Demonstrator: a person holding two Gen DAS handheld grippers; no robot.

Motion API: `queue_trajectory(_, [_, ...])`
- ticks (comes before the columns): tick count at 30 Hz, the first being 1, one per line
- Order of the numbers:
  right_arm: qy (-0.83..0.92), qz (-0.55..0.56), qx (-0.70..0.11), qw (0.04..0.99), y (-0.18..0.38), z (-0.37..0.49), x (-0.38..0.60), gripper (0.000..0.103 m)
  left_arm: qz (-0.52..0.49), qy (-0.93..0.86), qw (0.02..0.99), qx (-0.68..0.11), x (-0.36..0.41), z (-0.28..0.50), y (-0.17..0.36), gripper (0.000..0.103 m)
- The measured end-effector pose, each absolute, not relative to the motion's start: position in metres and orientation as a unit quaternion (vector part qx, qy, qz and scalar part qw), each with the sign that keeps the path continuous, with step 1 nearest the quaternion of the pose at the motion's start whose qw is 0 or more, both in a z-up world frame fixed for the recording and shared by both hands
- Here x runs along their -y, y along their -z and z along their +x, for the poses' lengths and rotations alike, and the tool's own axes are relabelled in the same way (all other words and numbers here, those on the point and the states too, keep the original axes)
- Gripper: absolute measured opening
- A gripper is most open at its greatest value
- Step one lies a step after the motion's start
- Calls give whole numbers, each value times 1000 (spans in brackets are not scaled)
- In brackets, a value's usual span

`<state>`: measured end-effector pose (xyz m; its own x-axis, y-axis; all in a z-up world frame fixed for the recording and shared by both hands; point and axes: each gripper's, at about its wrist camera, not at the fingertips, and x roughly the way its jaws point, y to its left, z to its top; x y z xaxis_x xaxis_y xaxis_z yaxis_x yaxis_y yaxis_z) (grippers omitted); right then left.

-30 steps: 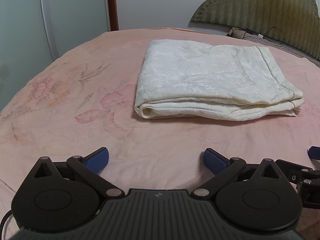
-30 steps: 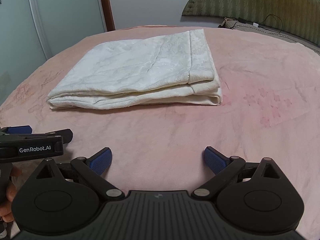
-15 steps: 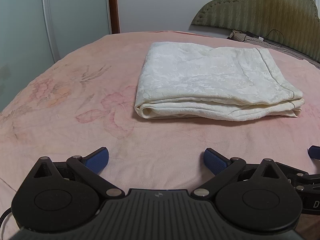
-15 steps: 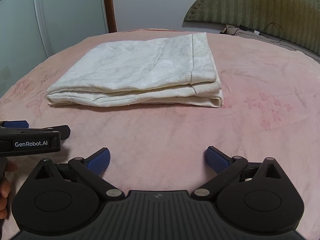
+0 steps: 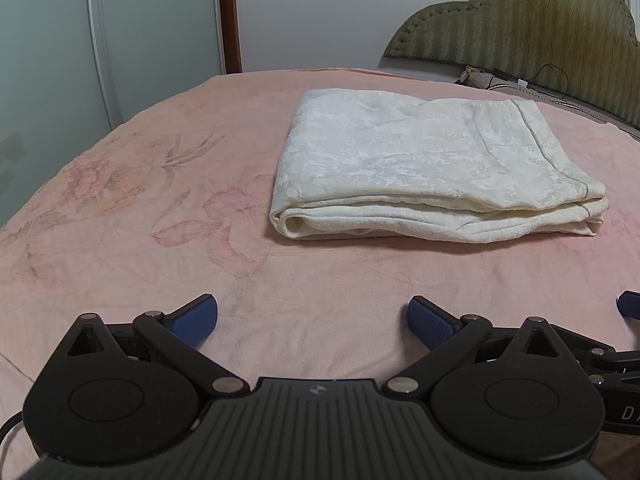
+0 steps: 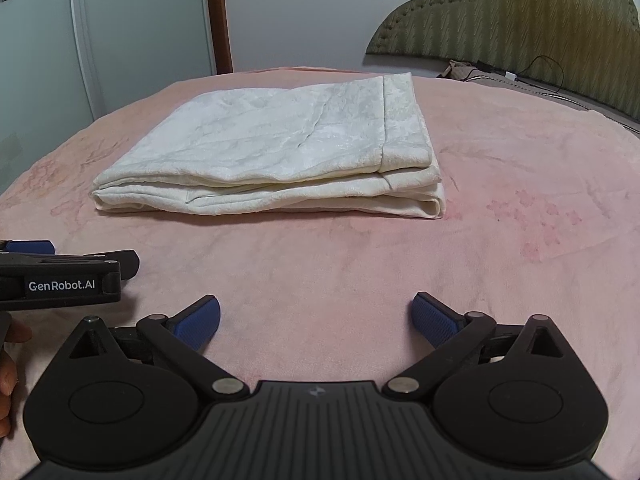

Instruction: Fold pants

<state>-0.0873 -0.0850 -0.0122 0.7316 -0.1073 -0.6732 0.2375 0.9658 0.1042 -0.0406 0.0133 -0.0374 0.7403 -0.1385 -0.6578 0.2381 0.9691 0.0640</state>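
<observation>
The cream pants (image 5: 432,168) are lying folded in a neat pile on the pink bed (image 5: 120,216), long side running 9 to 3 o'clock. Both grippers are waiting near it, jaws wide open and holding nothing. From the left gripper (image 5: 313,317) the pile is sitting toward 1 o'clock; from the right gripper (image 6: 316,316), toward 11 (neither looks nearer).

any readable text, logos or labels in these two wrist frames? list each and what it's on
"GenRobot.AI": white print on the side of the left gripper, seen from the right wrist view.
"D": a white letter, then a cut-off second one, on the right gripper's body at the left wrist frame's edge; the rest is out of frame.
Small emblem on each gripper's housing: a logo, no letters.
Folded white pants: no text visible.
</observation>
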Motion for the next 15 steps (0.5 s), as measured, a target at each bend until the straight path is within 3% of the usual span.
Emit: queue_trajectory(15, [88,103,-348,928,11,-90,90,103,94,117,929,-338,-6,-40,36,103])
